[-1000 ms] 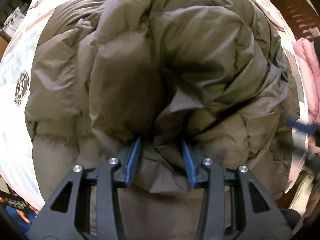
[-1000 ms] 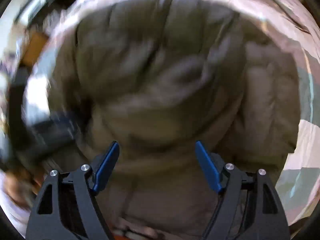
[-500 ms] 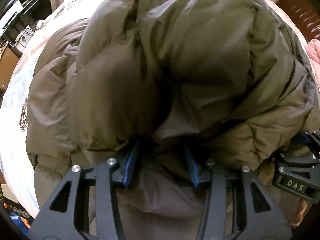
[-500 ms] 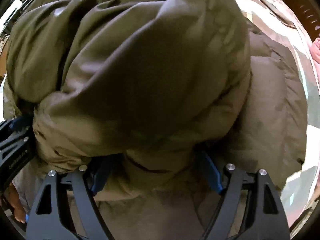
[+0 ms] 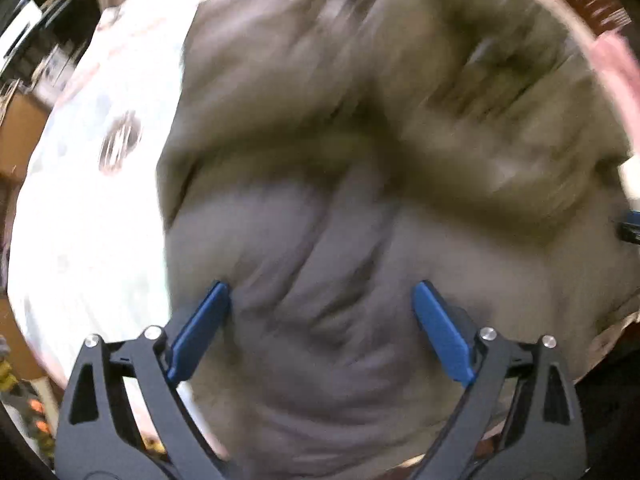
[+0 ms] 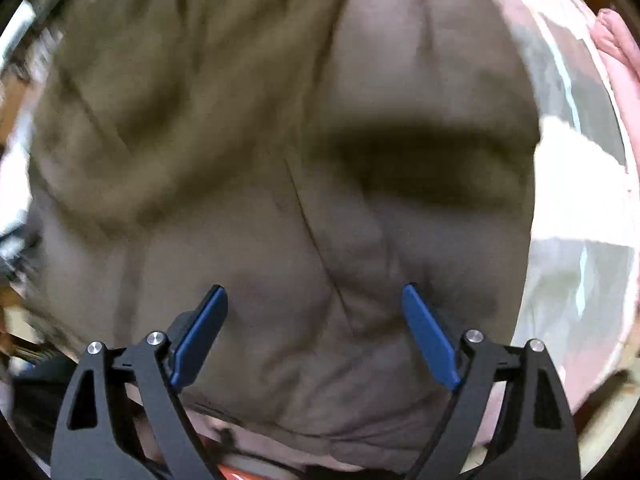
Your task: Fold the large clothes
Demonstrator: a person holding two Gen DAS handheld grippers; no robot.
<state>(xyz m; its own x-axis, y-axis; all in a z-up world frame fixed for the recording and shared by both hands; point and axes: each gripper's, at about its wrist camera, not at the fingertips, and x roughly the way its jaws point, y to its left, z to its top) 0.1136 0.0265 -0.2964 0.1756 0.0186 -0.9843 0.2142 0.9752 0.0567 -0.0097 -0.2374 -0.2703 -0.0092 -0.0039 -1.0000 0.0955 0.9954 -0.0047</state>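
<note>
A large olive-brown puffer jacket (image 5: 360, 200) lies bunched on a white patterned bedspread (image 5: 92, 216); it fills the right wrist view (image 6: 280, 200) too. Both views are motion-blurred. My left gripper (image 5: 320, 300) is open, its blue pads spread wide over the jacket's near part, holding nothing. My right gripper (image 6: 314, 300) is also open and empty above the jacket's near edge. The right gripper's tip (image 5: 630, 226) shows at the right edge of the left wrist view.
A pink garment (image 6: 616, 60) lies at the far right on the bed. The bedspread (image 6: 576, 220) shows to the right of the jacket. Dark furniture and clutter (image 5: 36, 40) stand beyond the bed's far left.
Both grippers have let go of the jacket fold and opened wide. The lifted part of the jacket has dropped onto the rest, and both cameras have pulled back.
</note>
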